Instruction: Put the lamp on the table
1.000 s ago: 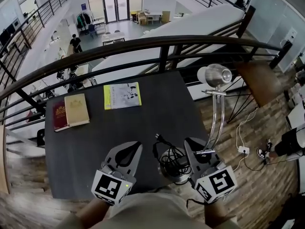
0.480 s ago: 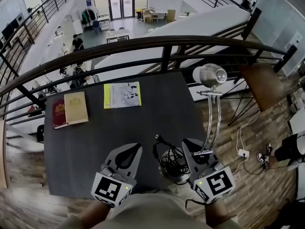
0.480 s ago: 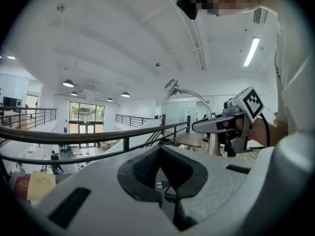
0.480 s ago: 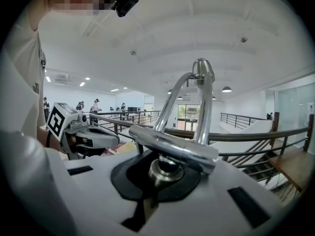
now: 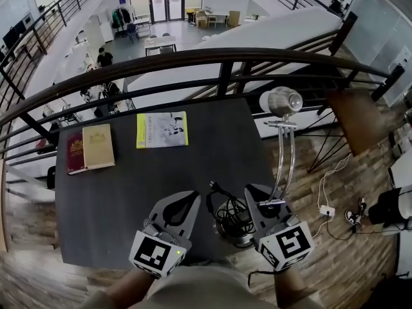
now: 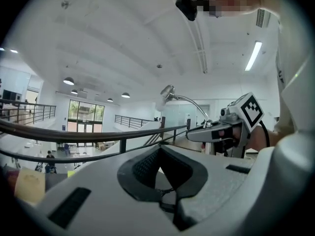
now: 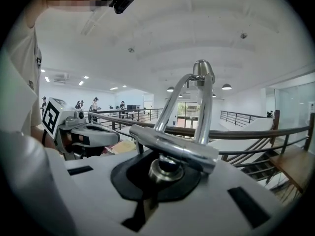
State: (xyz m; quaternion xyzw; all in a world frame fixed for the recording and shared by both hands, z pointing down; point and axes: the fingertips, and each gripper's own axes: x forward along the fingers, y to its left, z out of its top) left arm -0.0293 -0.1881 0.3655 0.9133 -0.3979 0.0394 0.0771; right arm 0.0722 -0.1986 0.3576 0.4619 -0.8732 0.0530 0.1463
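The right gripper [image 5: 259, 198] points forward, slightly downward, its jaws pinching the chrome post of the lamp [image 5: 283, 102]. The lamp's base with coiled cord is over the near right corner of the table [image 5: 129, 192]; whether it rests there I cannot tell. The left gripper [image 5: 177, 201], almost level, has its jaws pressed together and empty. The print on the yellow booklet [image 5: 162, 129] is too small to read.

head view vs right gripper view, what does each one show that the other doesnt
Only the head view: the dark tabletop from above, a red book on it, and the black cord coiled on the round base of the chrome twin-arm desk lamp.
Only the right gripper view: close up, the right gripper shut on the stem under the lamp's crossbar.
Both: the lamp's arms and head, the left gripper and the curved dark railing.
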